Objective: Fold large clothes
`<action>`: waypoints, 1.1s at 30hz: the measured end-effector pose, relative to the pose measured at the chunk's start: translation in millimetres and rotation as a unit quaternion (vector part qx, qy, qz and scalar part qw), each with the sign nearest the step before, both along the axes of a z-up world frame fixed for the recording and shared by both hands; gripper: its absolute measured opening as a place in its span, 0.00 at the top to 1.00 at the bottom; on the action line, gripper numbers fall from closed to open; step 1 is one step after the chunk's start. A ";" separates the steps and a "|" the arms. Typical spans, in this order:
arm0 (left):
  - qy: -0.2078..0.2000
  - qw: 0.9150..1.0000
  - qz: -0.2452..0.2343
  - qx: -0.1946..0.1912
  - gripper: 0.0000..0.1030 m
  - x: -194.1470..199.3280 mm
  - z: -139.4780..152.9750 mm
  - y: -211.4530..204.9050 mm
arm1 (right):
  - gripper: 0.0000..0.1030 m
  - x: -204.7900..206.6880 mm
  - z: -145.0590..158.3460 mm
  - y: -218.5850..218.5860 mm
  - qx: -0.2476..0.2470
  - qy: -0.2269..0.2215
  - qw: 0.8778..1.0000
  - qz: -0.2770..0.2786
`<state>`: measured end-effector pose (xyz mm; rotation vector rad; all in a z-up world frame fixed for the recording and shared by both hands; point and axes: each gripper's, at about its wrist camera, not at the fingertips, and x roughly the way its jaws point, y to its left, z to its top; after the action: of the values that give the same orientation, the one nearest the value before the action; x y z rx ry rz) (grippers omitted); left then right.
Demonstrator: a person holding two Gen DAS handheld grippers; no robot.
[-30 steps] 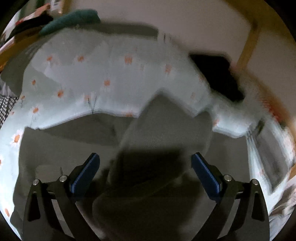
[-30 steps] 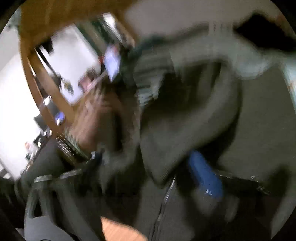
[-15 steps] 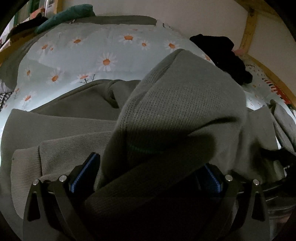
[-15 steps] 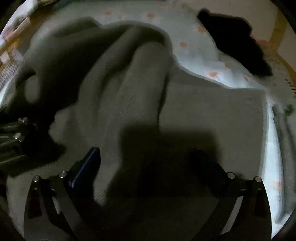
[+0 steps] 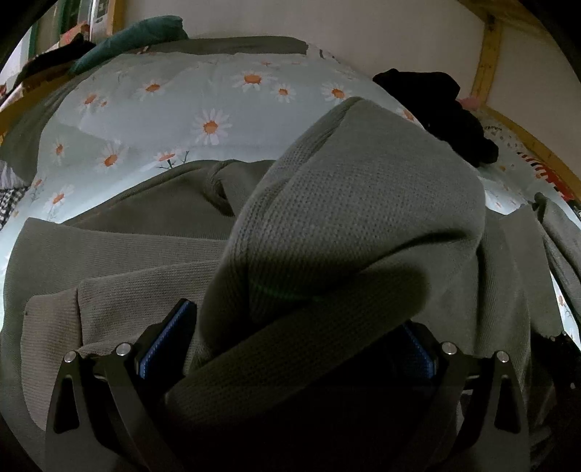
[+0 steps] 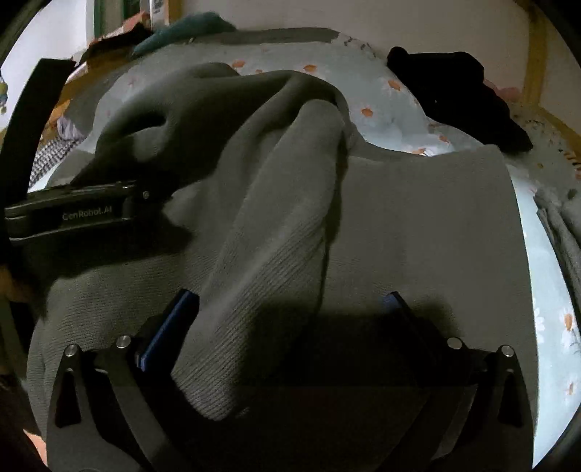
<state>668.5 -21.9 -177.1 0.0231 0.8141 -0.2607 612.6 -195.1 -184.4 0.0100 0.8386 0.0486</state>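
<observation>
A bed (image 5: 218,94) is carrying everything, dressed in a pale blue cover printed with white and orange daisies, and a plain light wall (image 5: 326,32) is rising behind it, with a wooden frame post (image 5: 488,54) standing at the far right corner. The grey knit garment (image 5: 345,218) is lying across the near half of the bed, its body spreading flat toward the right edge while one thick fold is bunching up in the middle. A black garment (image 5: 439,109) is sitting crumpled at the far right corner, and a teal cloth (image 5: 138,40) is resting along the far left edge.

The left gripper (image 5: 290,341) is holding its fingers (image 5: 165,337) wide apart with the raised fold draping between them; I cannot tell whether they are pinching it. The right gripper (image 6: 287,323) is likewise spreading its fingers (image 6: 169,330) wide, a grey fold lying between them, unclamped.
</observation>
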 end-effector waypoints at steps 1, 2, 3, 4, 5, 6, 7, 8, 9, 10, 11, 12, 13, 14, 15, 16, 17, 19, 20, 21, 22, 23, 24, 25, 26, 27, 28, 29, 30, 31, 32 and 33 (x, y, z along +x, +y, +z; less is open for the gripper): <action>-0.001 1.000 0.000 0.001 0.04 0.0 -0.1 -0.1 | 0.03 -1.2 -1.3 -0.8 -0.001 -0.004 1.000 -0.001; -0.001 1.000 0.000 0.002 0.04 0.0 -0.1 -0.5 | 0.03 -0.1 -2.2 -3.5 0.000 -0.006 1.000 -0.001; -0.002 1.000 0.000 0.002 0.04 -0.1 -0.1 -0.5 | 0.03 -1.1 -2.9 -4.7 0.000 -0.007 1.000 0.000; -0.002 1.000 0.001 0.002 0.04 -0.1 0.0 -0.7 | 0.03 -3.1 -2.6 -3.6 -0.001 -0.005 1.000 0.001; -0.003 1.000 0.001 0.003 0.04 -0.1 0.1 -0.9 | 0.03 -3.3 -3.3 -5.2 -0.001 -0.005 1.000 0.002; -0.002 1.000 0.001 0.004 0.04 0.0 0.4 -0.9 | 0.02 -5.1 -2.4 -4.2 -0.001 -0.005 1.000 0.002; -0.002 1.000 0.001 0.003 0.04 -0.1 0.7 -0.9 | 0.03 -5.9 -2.6 -5.1 0.000 -0.006 1.000 0.002; -0.001 1.000 0.001 0.002 0.04 -0.2 1.0 -0.5 | 0.03 -6.2 -2.0 -4.5 0.001 -0.005 1.000 0.002; 0.000 1.000 0.001 0.002 0.04 -0.7 1.4 -0.4 | 0.02 -5.2 1.5 2.1 0.003 -0.005 1.000 0.002; 0.000 1.000 0.001 0.003 0.04 -1.8 2.5 -0.6 | 0.02 -5.7 3.0 1.0 0.007 -0.004 1.000 0.002; 0.001 1.000 0.002 0.005 0.04 -2.7 3.5 -0.4 | 0.02 -5.6 6.8 1.6 0.009 -0.005 1.000 0.002; 0.003 1.000 0.003 0.008 0.04 -5.0 5.1 -0.1 | 0.03 -8.2 9.5 0.3 0.012 -0.003 1.000 0.003; 0.005 1.000 0.005 0.010 0.04 -7.7 6.4 0.6 | 0.03 -11.7 13.3 -0.8 0.013 0.006 1.000 0.000; 0.010 1.000 0.008 0.011 0.04 -12.9 8.5 1.8 | 0.03 -14.8 17.2 -0.3 0.013 0.011 1.000 -0.005; 0.012 1.000 0.011 0.009 0.04 -18.9 10.5 3.6 | 0.03 -21.5 24.0 -0.9 0.005 0.014 1.000 -0.016; 0.012 1.000 0.017 0.007 0.04 -25.5 12.7 5.9 | 0.03 -28.9 31.2 -1.3 -0.006 0.014 0.999 -0.029; 0.012 1.000 0.022 0.002 0.04 -33.0 14.7 8.1 | 0.03 -34.1 36.2 -1.6 -0.013 0.014 0.999 -0.034; 0.008 1.000 0.026 -0.008 0.05 -49.9 19.1 12.4 | 0.03 -51.7 52.1 -0.4 -0.033 0.006 0.999 -0.038; -0.002 1.000 0.028 -0.009 0.05 -60.4 21.3 14.4 | 0.03 -57.0 56.4 -1.1 -0.035 0.002 0.999 -0.037; -0.012 0.999 0.032 -0.006 0.04 -71.2 22.8 15.9 | 0.03 -67.1 63.3 -2.9 -0.036 -0.005 0.999 -0.037; -0.015 0.999 0.034 -0.002 0.04 -78.3 22.9 16.9 | 0.03 -77.7 69.1 -6.2 -0.024 -0.013 0.999 -0.031; -0.017 0.999 0.037 0.001 0.04 -86.8 22.1 18.9 | 0.03 -84.6 72.3 -9.7 -0.016 -0.017 0.999 -0.028; -0.021 0.999 0.041 0.000 0.04 -98.9 20.1 23.2 | 0.03 -96.4 75.3 -13.9 -0.013 -0.021 0.999 -0.028; -0.025 0.999 0.046 -0.006 0.04 -107.5 19.0 28.0 | 0.03 -102.8 76.3 -17.4 -0.011 -0.023 0.999 -0.026; -0.026 0.998 0.054 -0.015 0.04 -118.7 17.2 34.9 | 0.03 -112.8 76.5 -21.8 -0.011 -0.023 0.999 -0.023; -0.024 0.998 0.058 -0.021 0.04 -125.7 15.6 40.1 | 0.03 -118.6 76.1 -26.3 -0.013 -0.022 0.999 -0.021; -0.020 0.998 0.060 -0.025 0.05 -133.8 13.0 46.0 | 0.03 -124.7 75.0 -30.9 -0.015 -0.021 1.000 -0.018; -0.023 0.998 0.054 -0.024 0.05 -144.7 9.9 52.1 | 0.03 -130.6 73.2 -36.8 -0.017 -0.018 1.000 -0.017; -0.028 0.998 0.047 -0.019 0.05 -150.0 8.6 54.5 | 0.03 -137.6 69.5 -43.8 -0.015 -0.013 1.000 -0.015; -0.035 0.999 0.038 -0.001 0.05 -159.2 6.4 57.7 | 0.03 -144.8 64.7 -51.2 -0.014 -0.010 1.000 -0.012; -0.035 0.999 0.031 0.022 0.05 -167.3 3.4 60.4 | 0.03 -150.2 61.1 -56.2 -0.014 -0.011 1.000 -0.010; -0.031 0.998 0.014 0.050 0.05 -178.3 -1.5 65.2 | 0.03 -162.5 55.1 -66.1 -0.009 -0.018 1.000 -0.002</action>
<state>490.2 43.3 -178.7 0.1120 0.7636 -0.1913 450.1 -261.2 -129.4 -0.0055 0.8030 0.0373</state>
